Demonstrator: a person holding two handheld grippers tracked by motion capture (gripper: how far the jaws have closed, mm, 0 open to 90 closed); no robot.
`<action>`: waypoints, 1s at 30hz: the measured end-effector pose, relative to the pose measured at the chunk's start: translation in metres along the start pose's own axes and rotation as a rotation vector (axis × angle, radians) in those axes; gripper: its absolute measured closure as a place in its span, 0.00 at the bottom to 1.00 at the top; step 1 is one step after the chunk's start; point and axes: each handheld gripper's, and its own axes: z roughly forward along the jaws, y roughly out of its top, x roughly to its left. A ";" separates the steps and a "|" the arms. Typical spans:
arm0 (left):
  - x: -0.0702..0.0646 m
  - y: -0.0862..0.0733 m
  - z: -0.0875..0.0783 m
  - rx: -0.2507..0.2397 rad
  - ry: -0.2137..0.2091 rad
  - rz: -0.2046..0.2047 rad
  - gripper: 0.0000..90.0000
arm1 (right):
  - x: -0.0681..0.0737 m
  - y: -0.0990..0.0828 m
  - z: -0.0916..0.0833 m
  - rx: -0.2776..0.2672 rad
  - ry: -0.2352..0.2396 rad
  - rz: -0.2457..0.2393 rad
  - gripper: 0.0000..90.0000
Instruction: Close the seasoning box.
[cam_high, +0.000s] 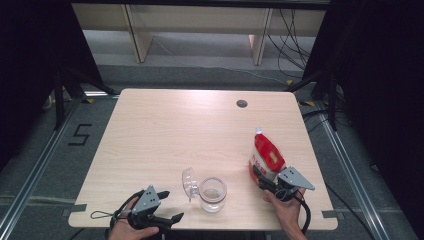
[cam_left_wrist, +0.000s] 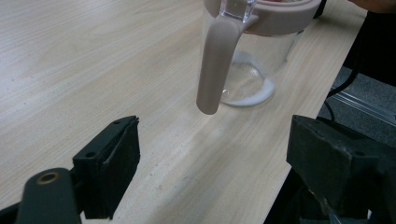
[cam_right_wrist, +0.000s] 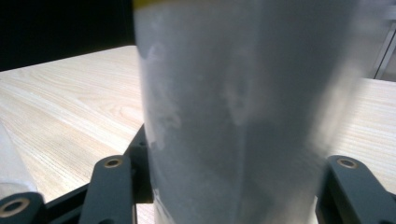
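A clear glass jar (cam_high: 212, 194) stands near the table's front edge, its hinged lid (cam_high: 189, 181) swung open to the left. In the left gripper view the jar (cam_left_wrist: 252, 70) has a pale pink rim seal, a hanging clasp (cam_left_wrist: 217, 60) and some white powder at the bottom. My left gripper (cam_high: 172, 204) rests open at the front left, pointing at the jar, with nothing between its jaws (cam_left_wrist: 210, 154). A red and white spouted pouch (cam_high: 266, 155) stands tilted to the right of the jar. My right gripper (cam_high: 262, 181) is shut on its lower part; the pouch (cam_right_wrist: 243, 102) sits between the two jaws (cam_right_wrist: 233, 186).
The light wooden table (cam_high: 175, 125) has a round cable hole (cam_high: 242, 103) at the back right. The jar stands close to the front edge. Dark curtains and metal stands flank the table, and cables lie on the floor behind.
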 end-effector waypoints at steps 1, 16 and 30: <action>0.001 0.000 -0.001 0.006 0.007 0.017 0.19 | 0.002 0.000 -0.001 -0.004 -0.003 0.023 0.49; 0.003 0.000 -0.003 0.002 0.007 0.026 0.19 | 0.002 0.008 -0.013 0.061 0.101 0.024 0.52; 0.002 -0.001 -0.003 -0.006 0.010 -0.007 0.19 | 0.013 0.012 -0.023 0.087 0.154 -0.040 0.52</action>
